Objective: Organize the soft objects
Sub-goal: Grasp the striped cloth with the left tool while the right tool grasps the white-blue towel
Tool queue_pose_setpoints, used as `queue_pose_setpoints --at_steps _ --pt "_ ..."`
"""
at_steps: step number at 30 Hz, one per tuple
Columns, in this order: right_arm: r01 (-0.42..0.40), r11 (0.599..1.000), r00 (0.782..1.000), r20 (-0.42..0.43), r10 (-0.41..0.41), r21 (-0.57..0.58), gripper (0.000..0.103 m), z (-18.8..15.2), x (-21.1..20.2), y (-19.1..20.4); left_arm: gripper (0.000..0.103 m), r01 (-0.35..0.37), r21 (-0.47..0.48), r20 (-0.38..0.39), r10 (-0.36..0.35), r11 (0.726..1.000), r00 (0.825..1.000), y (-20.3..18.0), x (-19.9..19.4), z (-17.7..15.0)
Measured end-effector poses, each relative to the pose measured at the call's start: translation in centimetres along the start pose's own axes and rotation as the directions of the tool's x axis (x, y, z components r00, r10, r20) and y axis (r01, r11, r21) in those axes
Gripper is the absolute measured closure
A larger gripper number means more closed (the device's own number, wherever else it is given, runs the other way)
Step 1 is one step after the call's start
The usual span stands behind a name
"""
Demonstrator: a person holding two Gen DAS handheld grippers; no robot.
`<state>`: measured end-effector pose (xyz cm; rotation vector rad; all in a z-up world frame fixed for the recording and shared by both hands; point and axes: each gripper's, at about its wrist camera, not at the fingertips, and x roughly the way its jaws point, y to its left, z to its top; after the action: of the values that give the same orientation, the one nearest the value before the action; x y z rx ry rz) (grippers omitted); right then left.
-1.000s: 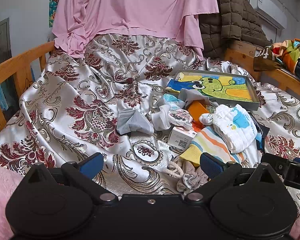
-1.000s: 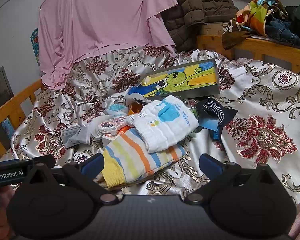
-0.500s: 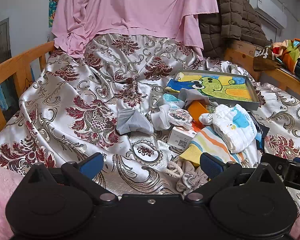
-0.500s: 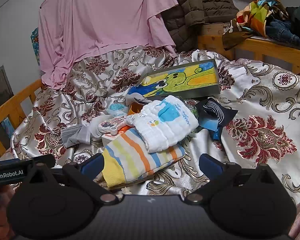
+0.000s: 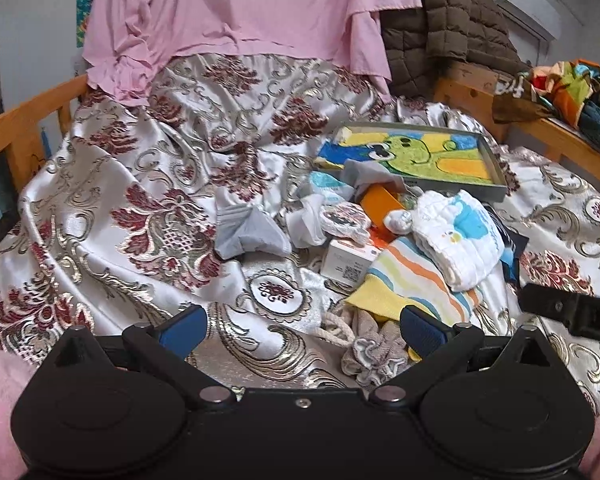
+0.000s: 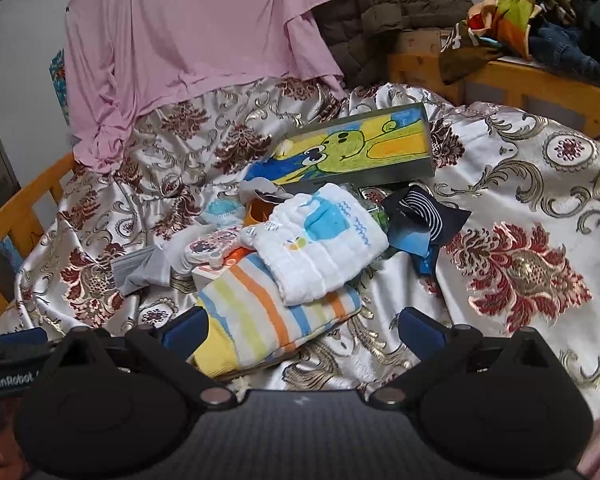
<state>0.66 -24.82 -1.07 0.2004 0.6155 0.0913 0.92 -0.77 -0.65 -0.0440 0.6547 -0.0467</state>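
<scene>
Hovering over the bed, the left claw point(image 5: 302, 326) is holding its blue fingers wide apart with nothing between them, and the right claw point(image 6: 302, 326) is likewise standing spread and empty, low in the centre of its frame. Soft things are lying heaped on the patterned satin bedspread point(image 6: 520, 200) around the middle of both views: a white quilted cloth point(image 6: 320, 246) is resting on top of a striped towel point(image 6: 268, 320), a grey sock point(image 5: 248, 232) is sitting apart to the left of the heap, a dark striped sock point(image 6: 424, 216) is lying to the right of the white cloth, and a grey frilled cloth with a cord point(image 5: 374, 350) is sitting just ahead of the left claw's right finger. All of these are looking light, limp and easy to crush, so they are likely sagging and unfolding when lifted; pinching a thick folded edge or a bunched corner is probably giving the surest hold. Glossy satin underneath is likely letting pieces slide, and it could be caught together with the item. A picture box point(image 5: 412, 156) and a small white carton point(image 5: 350, 260) in the pile are looking stiff, not soft
</scene>
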Motion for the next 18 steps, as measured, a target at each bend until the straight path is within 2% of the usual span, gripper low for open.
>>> queue_pose_setpoints --at_steps 5,13,18 --pt "0.024 0.998 1.0 0.01 -0.024 -0.056 0.0 1.4 0.8 0.1 0.001 0.033 0.039 -0.031 -0.032 0.999 0.999 -0.2 1.1 0.8" --pt "0.028 0.999 0.999 0.025 -0.028 -0.028 0.0 3.2 2.0 -0.8 0.001 0.09 0.161 -0.069 -0.08 0.983 0.994 -2.0 2.7 2.1" --pt "0.011 1.0 1.0 0.025 -0.011 -0.015 0.0 3.7 3.0 -1.5 0.001 0.125 0.187 -0.113 -0.105 0.974 0.988 -2.5 4.3 2.9"
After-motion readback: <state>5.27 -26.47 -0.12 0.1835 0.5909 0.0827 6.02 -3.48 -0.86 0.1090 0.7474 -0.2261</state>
